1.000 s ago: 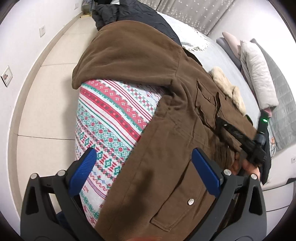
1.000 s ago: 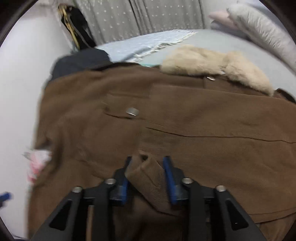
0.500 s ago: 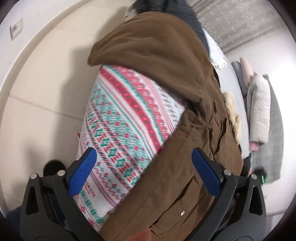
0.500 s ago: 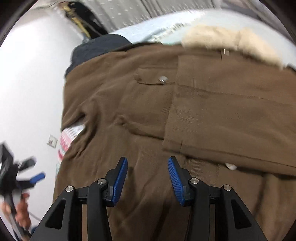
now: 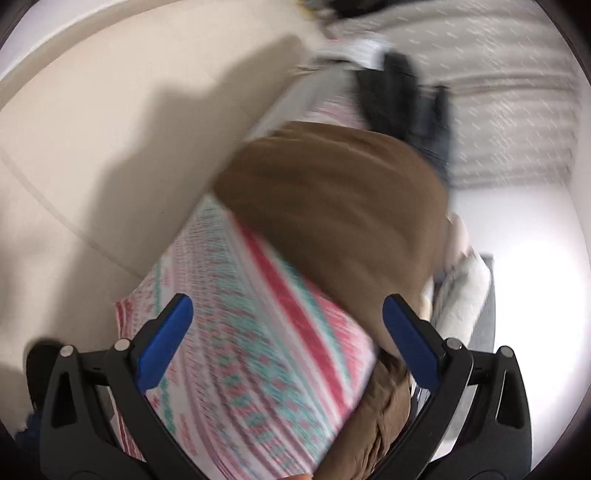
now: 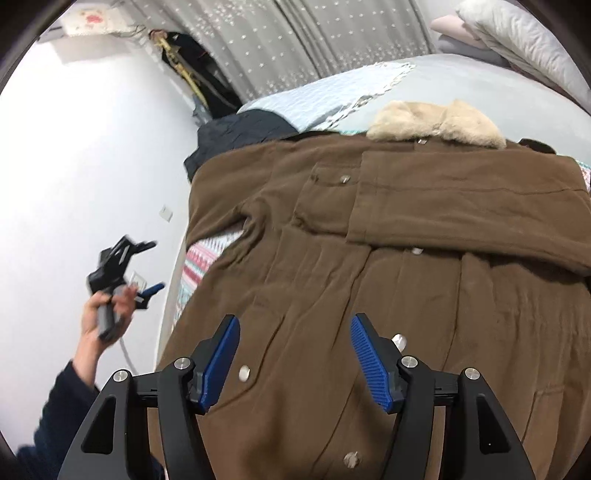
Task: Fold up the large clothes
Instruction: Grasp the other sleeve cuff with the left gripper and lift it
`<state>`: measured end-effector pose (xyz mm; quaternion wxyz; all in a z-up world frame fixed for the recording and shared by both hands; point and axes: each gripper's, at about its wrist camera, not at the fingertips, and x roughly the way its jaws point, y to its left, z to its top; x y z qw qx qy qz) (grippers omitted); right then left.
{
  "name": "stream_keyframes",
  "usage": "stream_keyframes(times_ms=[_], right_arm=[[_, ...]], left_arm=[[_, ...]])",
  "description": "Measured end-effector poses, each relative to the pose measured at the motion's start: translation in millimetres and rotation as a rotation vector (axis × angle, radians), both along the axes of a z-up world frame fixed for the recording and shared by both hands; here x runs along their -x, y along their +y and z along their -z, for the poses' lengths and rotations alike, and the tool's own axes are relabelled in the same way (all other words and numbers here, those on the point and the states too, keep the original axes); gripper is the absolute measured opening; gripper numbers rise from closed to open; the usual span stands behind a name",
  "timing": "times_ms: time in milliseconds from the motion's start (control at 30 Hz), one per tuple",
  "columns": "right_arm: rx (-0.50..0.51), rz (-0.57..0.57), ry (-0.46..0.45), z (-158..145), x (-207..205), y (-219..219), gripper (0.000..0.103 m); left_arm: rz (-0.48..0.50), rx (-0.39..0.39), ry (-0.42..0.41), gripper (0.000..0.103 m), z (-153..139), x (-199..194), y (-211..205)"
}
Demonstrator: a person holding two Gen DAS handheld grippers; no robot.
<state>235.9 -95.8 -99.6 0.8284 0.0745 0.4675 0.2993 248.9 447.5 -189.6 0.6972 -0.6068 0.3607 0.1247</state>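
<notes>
A large brown coat (image 6: pixel 388 258) with a cream fur collar (image 6: pixel 439 122) lies spread on the bed, one sleeve (image 6: pixel 469 206) folded across its front. My right gripper (image 6: pixel 295 362) is open and empty just above the coat's lower front. My left gripper (image 5: pixel 288 332) is open and empty, held off the bed's left side; it also shows in the right wrist view (image 6: pixel 122 269), in a hand. The left wrist view is blurred and shows the coat's edge (image 5: pixel 332 206) over a red, green and white patterned blanket (image 5: pixel 258 350).
A dark garment (image 6: pixel 243 133) lies beyond the coat at the bed's far left. A pale blue throw (image 6: pixel 332 96) and pillows (image 6: pixel 517 33) lie further back. A white wall (image 6: pixel 74 166) runs along the left, grey curtains (image 6: pixel 295 37) behind. Beige floor (image 5: pixel 92 147) lies beside the bed.
My right gripper let go of the brown sleeve, opened wide and pulled back. My left gripper swung away off the bed's left side, staying open.
</notes>
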Motion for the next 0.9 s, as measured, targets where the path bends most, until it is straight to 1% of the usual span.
stream_keyframes(times_ms=[67, 100, 167, 233, 267, 300, 333, 367, 400, 467, 500, 567, 633, 667, 700, 733, 767, 800, 833, 900], right_arm=[[0.010, -0.008, 0.008, 5.2, 5.8, 3.0, 0.064], [0.022, -0.009, 0.010, 7.2, 8.0, 3.9, 0.064], [0.058, -0.014, -0.001, 9.4, 10.0, 7.1, 0.064], [0.089, -0.007, -0.015, 10.8, 11.0, 8.2, 0.064], [0.096, -0.004, -0.016, 11.8, 10.8, 8.0, 0.064], [0.099, -0.003, -0.013, 12.9, 10.3, 7.7, 0.064], [0.101, -0.003, -0.009, 13.6, 9.8, 7.0, 0.064], [0.105, -0.003, -0.006, 14.0, 8.9, 6.1, 0.064], [0.115, -0.003, -0.005, 13.9, 8.7, 5.6, 0.064], [0.136, -0.006, -0.017, 11.8, 9.7, 4.1, 0.064], [0.138, -0.013, -0.025, 10.5, 10.4, 3.9, 0.064], [0.145, -0.023, -0.048, 7.9, 11.0, 2.7, 0.064], [0.154, -0.015, -0.054, 9.0, 8.7, 0.6, 0.065], [0.152, -0.012, -0.050, 10.4, 7.5, -0.5, 0.065], [0.148, -0.011, -0.045, 13.3, 5.6, -1.8, 0.065], [0.151, -0.009, -0.037, 17.3, 3.2, -3.1, 0.065], [0.160, -0.005, -0.026, 21.5, 0.4, -4.2, 0.065], [0.166, -0.002, -0.019, 23.5, -1.2, -5.2, 0.065], [0.170, 0.001, -0.014, 25.7, -3.5, -6.9, 0.065], [0.167, 0.011, -0.015, 26.6, -6.7, -10.0, 0.065]], left_arm=[[-0.030, 0.086, 0.025, 0.102, 24.5, -4.3, 2.8], [-0.046, 0.116, 0.017, 0.102, 33.1, -6.0, 3.2], [-0.074, 0.151, -0.004, 0.102, 43.5, -7.0, 3.4], [-0.115, 0.225, -0.053, 0.101, 55.3, -11.9, 6.9], [-0.145, 0.275, -0.092, 0.101, 61.5, -15.3, 8.2], [-0.178, 0.327, -0.135, 0.097, 67.6, -19.4, 8.7], [-0.198, 0.361, -0.167, 0.094, 71.9, -23.7, 9.5], [-0.208, 0.385, -0.194, 0.093, 75.9, -28.9, 9.1], [-0.206, 0.398, -0.213, 0.091, 79.9, -35.6, 8.1], [-0.197, 0.396, -0.230, 0.083, 85.7, -46.1, 5.7], [-0.205, 0.389, -0.254, 0.079, 89.2, -49.1, 4.6], [-0.234, 0.379, -0.298, 0.074, 95.5, -49.9, 5.7], [-0.272, 0.402, -0.339, 0.060, 102.4, -49.8, 8.9], [-0.281, 0.410, -0.351, 0.055, 104.9, -50.6, 11.0], [-0.284, 0.407, -0.365, 0.045, 104.1, -51.9, 13.3], [-0.276, 0.386, -0.370, 0.036, 101.5, -53.5, 15.5], [-0.268, 0.351, -0.370, 0.032, 97.5, -54.2, 17.4], [-0.270, 0.300, -0.362, 0.020, 89.7, -53.9, 19.2], [-0.284, 0.261, -0.355, 0.011, 82.5, -52.0, 20.6], [-0.323, 0.238, -0.353, 0.007, 73.9, -46.1, 23.3]])
